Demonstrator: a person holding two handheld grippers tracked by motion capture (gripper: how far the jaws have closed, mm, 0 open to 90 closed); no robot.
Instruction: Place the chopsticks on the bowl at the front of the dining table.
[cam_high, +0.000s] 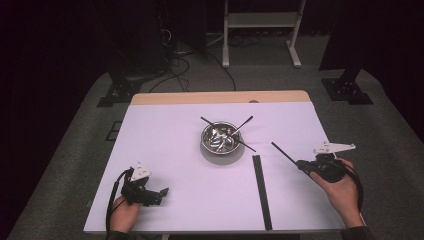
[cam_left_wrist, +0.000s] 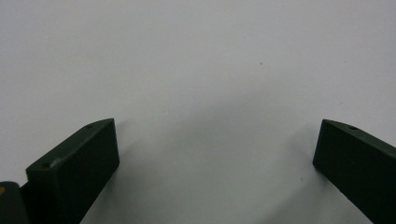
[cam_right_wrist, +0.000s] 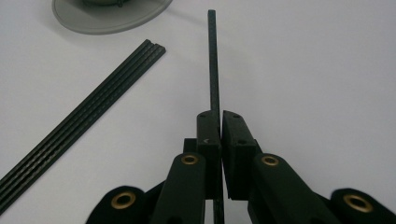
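jaws of the right gripper (cam_right_wrist: 220, 122) are pressed together on a thin black rod (cam_right_wrist: 213, 60), which runs straight out ahead of the gripper, its far tip pointing toward the steel bowl (cam_high: 220, 139). in the high view the right gripper (cam_high: 301, 164) sits in the person's right hand (cam_high: 342, 186), and the rod (cam_high: 284, 152) slants up and away from it, toward the bowl. a bundle of black rods (cam_right_wrist: 84, 114) lies flat on the white desk (cam_right_wrist: 317, 70) to the left of this gripper, well apart from the held rod. more rods stick out of the bowl over its rim. left gripper (cam_high: 159, 194) rests low over the desk near the person's edge, its jaws spread wide with bare desk (cam_left_wrist: 210, 70) between them, far from the bowl and the bundle.
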